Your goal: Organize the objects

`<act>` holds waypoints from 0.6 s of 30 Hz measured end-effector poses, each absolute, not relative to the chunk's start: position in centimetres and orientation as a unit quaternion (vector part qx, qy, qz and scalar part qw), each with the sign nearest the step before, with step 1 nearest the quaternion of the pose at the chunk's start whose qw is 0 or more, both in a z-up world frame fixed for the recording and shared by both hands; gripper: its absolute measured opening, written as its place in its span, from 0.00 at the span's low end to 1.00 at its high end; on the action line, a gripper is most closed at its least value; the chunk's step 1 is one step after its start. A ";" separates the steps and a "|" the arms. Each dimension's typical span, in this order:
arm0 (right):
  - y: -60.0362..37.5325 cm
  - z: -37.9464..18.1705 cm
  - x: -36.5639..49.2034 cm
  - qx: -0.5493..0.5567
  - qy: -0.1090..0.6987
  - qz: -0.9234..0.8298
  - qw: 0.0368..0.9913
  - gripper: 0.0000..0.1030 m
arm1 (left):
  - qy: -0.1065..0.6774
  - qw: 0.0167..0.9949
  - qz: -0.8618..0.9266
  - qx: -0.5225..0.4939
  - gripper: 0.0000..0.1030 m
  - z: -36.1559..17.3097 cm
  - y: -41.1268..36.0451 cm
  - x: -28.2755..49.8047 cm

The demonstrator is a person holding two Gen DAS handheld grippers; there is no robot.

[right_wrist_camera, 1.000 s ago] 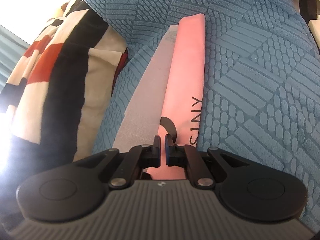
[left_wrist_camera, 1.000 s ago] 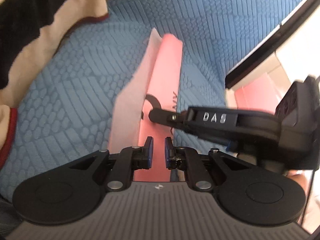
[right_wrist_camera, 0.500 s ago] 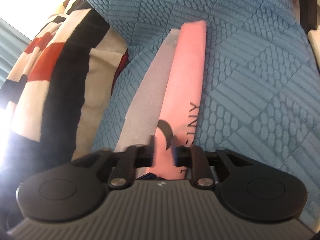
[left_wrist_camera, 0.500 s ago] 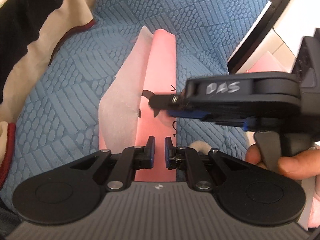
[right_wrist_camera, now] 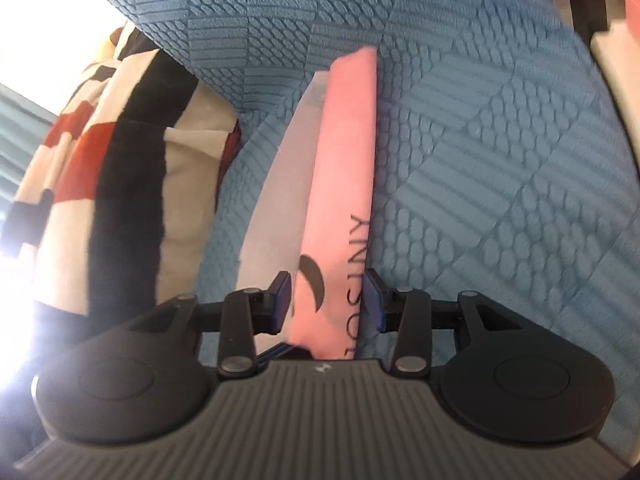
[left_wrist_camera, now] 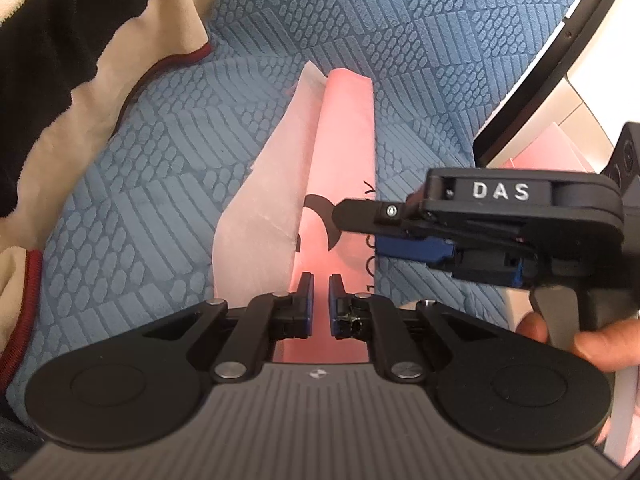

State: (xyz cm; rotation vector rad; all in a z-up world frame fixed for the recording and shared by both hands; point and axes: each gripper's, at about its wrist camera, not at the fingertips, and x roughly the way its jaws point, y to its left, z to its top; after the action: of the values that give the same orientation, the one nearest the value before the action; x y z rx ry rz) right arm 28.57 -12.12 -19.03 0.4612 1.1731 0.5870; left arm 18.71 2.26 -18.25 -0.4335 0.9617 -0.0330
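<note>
Two grippers are recorded, both at the near end of one pink bag [left_wrist_camera: 344, 152]; item lies lengthwise on a blue textured cushion [left_wrist_camera: 168, 184], near end towards the cameras, far end at the fold of the cushion.

Change noted: right gripper [right_wrist_camera: 326, 300], nearly closed over the bag a second ago, is now spread wide, its blue pads standing either side of the bag's near end, contact with the bag not discernible; left gripper [left_wrist_camera: 321, 300] is unchanged, jaws almost together with a thin gap, hovering above the bag's near end, whether the bag is pinched cannot be told. Judgement: the bag is taken to be released or re-gripped by the right side; organizing is judged unfinished, bag resting on the cushion.

Writing, near to far: "DAS" in white on the right gripper's body [left_wrist_camera: 500, 191], seen from the left wrist; black crescent mark [right_wrist_camera: 310, 280] and letters reading "SJNY" or similar, partly hidden, along the bag's right edge.

Further items: white tissue sheet [left_wrist_camera: 264, 196] tucked under the bag's left side; black, cream and red blanket [right_wrist_camera: 104, 168] beyond, left; pink paper [left_wrist_camera: 548, 152] past the cushion's dark rim, right.
</note>
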 end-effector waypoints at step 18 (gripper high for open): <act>-13.2 -16.6 26.5 0.206 0.525 0.249 0.788 0.06 | 0.463 0.852 -0.052 -0.238 0.11 -18.7 1.7 19.5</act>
State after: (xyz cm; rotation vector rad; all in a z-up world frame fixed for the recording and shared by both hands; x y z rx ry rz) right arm 26.52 -13.23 -16.59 0.4445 1.1304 0.5365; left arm 19.55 1.66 -18.67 -0.5010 0.9756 -0.1102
